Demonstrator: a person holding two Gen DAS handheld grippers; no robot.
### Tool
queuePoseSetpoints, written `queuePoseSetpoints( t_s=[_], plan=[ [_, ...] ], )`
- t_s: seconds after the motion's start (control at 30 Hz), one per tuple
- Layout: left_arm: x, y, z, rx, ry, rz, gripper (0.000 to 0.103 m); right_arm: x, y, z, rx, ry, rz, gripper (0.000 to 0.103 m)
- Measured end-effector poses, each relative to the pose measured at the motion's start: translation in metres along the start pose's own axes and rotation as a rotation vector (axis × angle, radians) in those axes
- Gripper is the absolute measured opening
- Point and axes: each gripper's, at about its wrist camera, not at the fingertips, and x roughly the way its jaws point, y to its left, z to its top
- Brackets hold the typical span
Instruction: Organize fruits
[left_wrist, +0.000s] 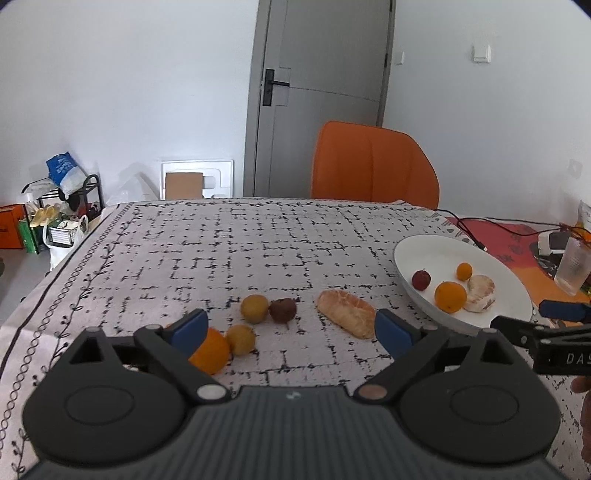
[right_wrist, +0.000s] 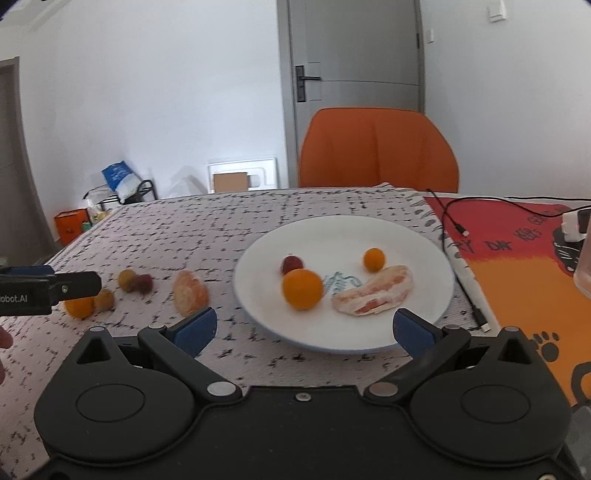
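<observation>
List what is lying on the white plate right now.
The white plate holds an orange, a smaller orange fruit, a dark red fruit and a peeled citrus piece. A blue-green mark shows mid-plate; anything beneath the fruits is hidden.

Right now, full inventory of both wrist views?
plate: 1, white, right side of the patterned cloth
fruit on plate: orange, small orange, dark red fruit, peeled citrus piece
fruit on cloth: orange, two yellow fruits, dark red fruit, peeled citrus piece
tablecloth: 1, white with black pattern
chair: 1, orange, behind table
door: 1, grey
cable: black, on the red-orange mat
cup: 1, clear, far right
left tool: open, empty
right tool: open, empty
</observation>
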Motion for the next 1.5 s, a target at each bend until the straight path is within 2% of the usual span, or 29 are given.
queuePoseSetpoints(
  t_s=[0.17,0.37,0.63,0.87,1.07,1.23,1.5],
  plan=[
    [-0.01,0.011,-0.006,-0.015,0.003,0.007,0.096,-0.005,0.012,-0.003,-0.023,0.014,0.082,0.103],
    [-0.021,0.021,-0.014,0.012,0.014,0.005,0.096,-0.01,0.037,-0.007,-0.083,0.001,0.097,0.103],
    [-0.038,0.041,-0.019,-0.002,-0.001,0.022,0.096,-0.015,0.053,-0.008,-0.06,-0.018,0.156,0.103],
    [-0.048,0.06,-0.023,-0.033,-0.014,0.035,0.096,-0.015,0.067,-0.01,-0.034,0.004,0.263,0.103],
    [-0.053,0.074,-0.025,-0.06,-0.029,0.038,0.094,-0.015,0.084,-0.01,-0.084,0.01,0.265,0.103],
    [-0.052,0.082,-0.026,-0.079,-0.034,0.032,0.092,-0.01,0.086,-0.007,-0.077,0.031,0.298,0.103],
    [-0.04,0.09,-0.03,-0.096,-0.01,0.022,0.084,0.002,0.09,-0.006,-0.069,0.046,0.324,0.096]
  ],
)
